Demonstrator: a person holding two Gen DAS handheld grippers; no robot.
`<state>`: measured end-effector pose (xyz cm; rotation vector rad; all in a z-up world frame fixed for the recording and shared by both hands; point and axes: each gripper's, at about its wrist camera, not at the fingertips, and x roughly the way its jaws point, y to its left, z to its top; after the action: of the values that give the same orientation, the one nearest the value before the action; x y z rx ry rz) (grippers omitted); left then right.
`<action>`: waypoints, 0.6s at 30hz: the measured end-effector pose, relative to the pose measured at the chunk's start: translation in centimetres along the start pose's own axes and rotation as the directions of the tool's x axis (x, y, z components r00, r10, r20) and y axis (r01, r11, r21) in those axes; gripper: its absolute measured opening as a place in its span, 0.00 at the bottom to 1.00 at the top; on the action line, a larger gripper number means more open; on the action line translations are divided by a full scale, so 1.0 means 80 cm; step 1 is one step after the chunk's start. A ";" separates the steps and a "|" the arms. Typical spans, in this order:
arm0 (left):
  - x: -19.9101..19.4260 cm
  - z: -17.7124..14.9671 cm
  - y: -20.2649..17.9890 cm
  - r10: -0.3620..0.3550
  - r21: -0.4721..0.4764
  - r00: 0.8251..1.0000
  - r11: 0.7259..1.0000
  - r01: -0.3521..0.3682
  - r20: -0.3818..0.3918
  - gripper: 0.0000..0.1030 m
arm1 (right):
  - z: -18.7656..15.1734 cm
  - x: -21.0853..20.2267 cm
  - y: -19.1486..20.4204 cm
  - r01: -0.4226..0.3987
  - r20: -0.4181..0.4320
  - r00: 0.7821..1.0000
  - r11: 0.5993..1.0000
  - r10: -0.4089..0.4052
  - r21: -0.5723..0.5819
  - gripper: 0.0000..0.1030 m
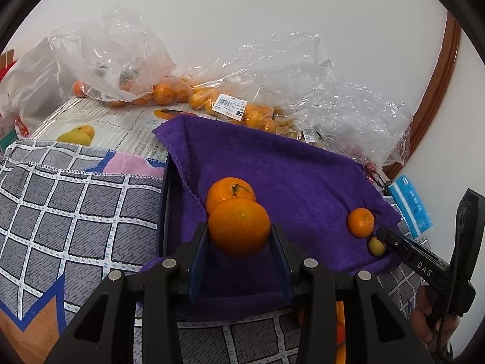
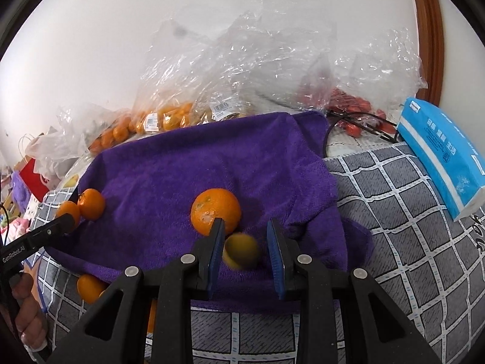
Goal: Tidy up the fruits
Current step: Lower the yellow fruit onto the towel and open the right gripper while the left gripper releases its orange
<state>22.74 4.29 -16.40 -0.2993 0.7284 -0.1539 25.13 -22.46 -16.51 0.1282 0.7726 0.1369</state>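
On the purple towel [image 1: 272,163], the left gripper [image 1: 241,239] is pinching 1 large orange [image 1: 239,227], pads pressing both its sides, just at 6 o'clock of a stemmed orange [image 1: 230,189], likely grouping the big ones. At 3 o'clock, the right gripper [image 2: 245,251] is standing slightly spread around a small yellow fruit [image 2: 241,250], its right pad clear, beside a smaller orange [image 2: 215,210].
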 end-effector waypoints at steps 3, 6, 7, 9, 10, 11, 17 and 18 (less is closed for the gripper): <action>0.001 0.000 0.001 -0.002 -0.001 1.000 1.000 0.002 -0.002 0.37 | 0.000 -0.002 0.000 -0.001 0.003 1.000 1.000 0.001 -0.003 0.28; 0.001 0.000 0.000 0.001 0.002 1.000 1.000 -0.001 -0.002 0.37 | -0.002 -0.004 0.000 0.001 0.004 1.000 1.000 -0.001 0.001 0.30; 0.001 -0.001 0.000 0.002 0.005 1.000 1.000 -0.002 -0.002 0.37 | -0.002 -0.004 0.000 0.003 0.004 1.000 1.000 -0.003 0.004 0.32; 0.002 -0.001 0.000 0.006 0.010 1.000 1.000 -0.006 -0.003 0.37 | -0.002 -0.005 -0.002 0.005 0.005 1.000 1.000 -0.005 0.011 0.35; 0.003 -0.001 -0.001 0.007 0.014 1.000 1.000 -0.007 -0.006 0.37 | -0.002 -0.005 -0.002 0.008 0.006 1.000 1.000 -0.008 0.014 0.38; 0.004 -0.001 -0.002 0.010 0.018 1.000 1.000 -0.010 -0.009 0.37 | -0.002 -0.006 -0.002 0.009 0.006 1.000 1.000 -0.009 0.014 0.39; 0.005 -0.001 -0.002 0.011 0.020 1.000 1.000 -0.010 -0.014 0.37 | -0.003 -0.010 0.006 0.022 0.023 0.999 1.000 -0.021 -0.020 0.45; 0.005 -0.001 -0.002 0.011 0.022 1.000 1.000 -0.011 -0.015 0.37 | -0.003 -0.010 0.008 0.024 0.026 0.999 0.999 -0.024 -0.025 0.46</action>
<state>22.97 4.02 -16.65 -0.2737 0.7423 -0.1539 24.34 -21.99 -16.00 0.0966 0.7458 0.1219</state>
